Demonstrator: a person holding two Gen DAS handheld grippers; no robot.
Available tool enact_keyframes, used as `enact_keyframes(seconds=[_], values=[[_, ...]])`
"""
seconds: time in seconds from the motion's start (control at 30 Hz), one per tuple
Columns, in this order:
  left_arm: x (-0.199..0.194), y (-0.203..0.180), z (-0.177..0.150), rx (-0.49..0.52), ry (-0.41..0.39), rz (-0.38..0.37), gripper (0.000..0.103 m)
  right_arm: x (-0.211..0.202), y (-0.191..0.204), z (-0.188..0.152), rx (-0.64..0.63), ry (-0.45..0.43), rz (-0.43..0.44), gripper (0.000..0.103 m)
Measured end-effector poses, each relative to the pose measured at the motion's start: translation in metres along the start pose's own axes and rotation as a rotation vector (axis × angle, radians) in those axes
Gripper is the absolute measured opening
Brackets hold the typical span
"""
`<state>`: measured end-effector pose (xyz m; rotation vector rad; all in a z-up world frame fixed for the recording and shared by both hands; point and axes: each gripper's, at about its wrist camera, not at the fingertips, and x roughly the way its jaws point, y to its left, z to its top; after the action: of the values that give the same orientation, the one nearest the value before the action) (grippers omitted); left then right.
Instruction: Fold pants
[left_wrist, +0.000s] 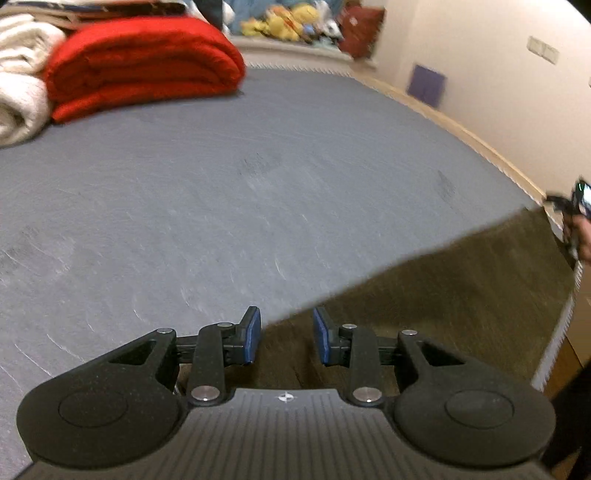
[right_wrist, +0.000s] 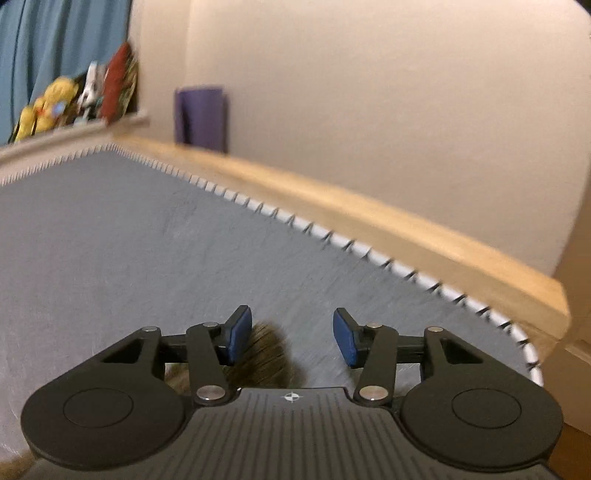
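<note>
Motion blur smears the pants, partly hidden below.

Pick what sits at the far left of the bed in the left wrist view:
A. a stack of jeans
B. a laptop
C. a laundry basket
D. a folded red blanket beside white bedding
D: the folded red blanket lies on the grey bed next to the white bedding.
</note>
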<state>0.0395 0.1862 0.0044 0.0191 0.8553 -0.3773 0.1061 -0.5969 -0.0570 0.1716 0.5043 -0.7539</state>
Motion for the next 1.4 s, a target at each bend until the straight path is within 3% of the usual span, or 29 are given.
enact_keyframes(seconds=[0.03, 0.1, 0.2, 0.3, 0.43, 0.53, 0.63, 0.7, 0.77, 0.87, 0.9, 0.97, 1.07, 1.2, 1.27, 1.33, 1.4], values=[[0.009, 0.005, -0.007, -0.001, 0.065, 0.020, 0.030, -0.007, -0.005, 0.004, 0.012, -0.016, -0.001, 0.051], [0.026, 0.017, -0.023, 0.020, 0.180, 0.136, 0.002, -0.018, -0.013, 0.007, 0.028, -0.036, 0.007, 0.051], [0.019, 0.026, -0.024, -0.051, 0.172, 0.120, 0.002, -0.029, -0.025, 0.011, 0.025, -0.032, 0.034, 0.051], [0.011, 0.016, -0.026, -0.013, 0.162, 0.156, 0.002, -0.041, -0.035, 0.012, 0.015, -0.016, 0.105, 0.051], [-0.010, 0.011, -0.022, -0.024, 0.101, 0.152, 0.009, -0.062, -0.040, 0.006, -0.062, 0.064, 0.315, 0.051], [-0.035, 0.009, -0.022, -0.042, 0.036, 0.092, 0.009, -0.074, -0.037, -0.008, -0.188, 0.148, 0.491, 0.051], [-0.049, -0.004, -0.032, 0.039, 0.045, 0.062, 0.012, -0.083, -0.037, -0.024, -0.310, 0.242, 0.604, 0.051], [-0.046, -0.008, -0.046, 0.091, 0.126, 0.071, 0.013, -0.083, -0.042, -0.034, -0.376, 0.293, 0.588, 0.051], [-0.034, -0.010, -0.069, 0.203, 0.242, 0.170, 0.009, -0.073, -0.053, -0.046, -0.416, 0.353, 0.483, 0.050], [-0.043, -0.011, -0.074, 0.203, 0.242, 0.166, 0.008, -0.067, -0.078, -0.047, -0.336, 0.368, 0.451, 0.048], [-0.046, -0.014, -0.075, 0.225, 0.242, 0.173, 0.008, -0.067, -0.080, -0.046, -0.331, 0.368, 0.434, 0.041], [-0.049, -0.017, -0.074, 0.243, 0.233, 0.186, 0.008, -0.069, -0.078, -0.042, -0.327, 0.366, 0.391, 0.039], [-0.060, -0.023, -0.065, 0.232, 0.172, 0.174, 0.011, -0.072, -0.077, -0.040, -0.310, 0.370, 0.350, 0.039], [-0.081, -0.022, -0.053, 0.159, 0.059, 0.025, 0.013, -0.076, -0.081, -0.047, -0.305, 0.371, 0.326, 0.038], [-0.074, -0.024, -0.057, 0.180, 0.091, -0.002, 0.019, -0.076, -0.083, -0.047, -0.292, 0.372, 0.315, 0.036], [-0.048, -0.032, -0.072, 0.300, 0.223, 0.097, 0.026, -0.076, -0.086, -0.045, -0.276, 0.373, 0.302, 0.027], [-0.040, -0.040, -0.079, 0.383, 0.241, 0.126, 0.026, -0.072, -0.091, -0.042, -0.252, 0.373, 0.286, 0.020]])
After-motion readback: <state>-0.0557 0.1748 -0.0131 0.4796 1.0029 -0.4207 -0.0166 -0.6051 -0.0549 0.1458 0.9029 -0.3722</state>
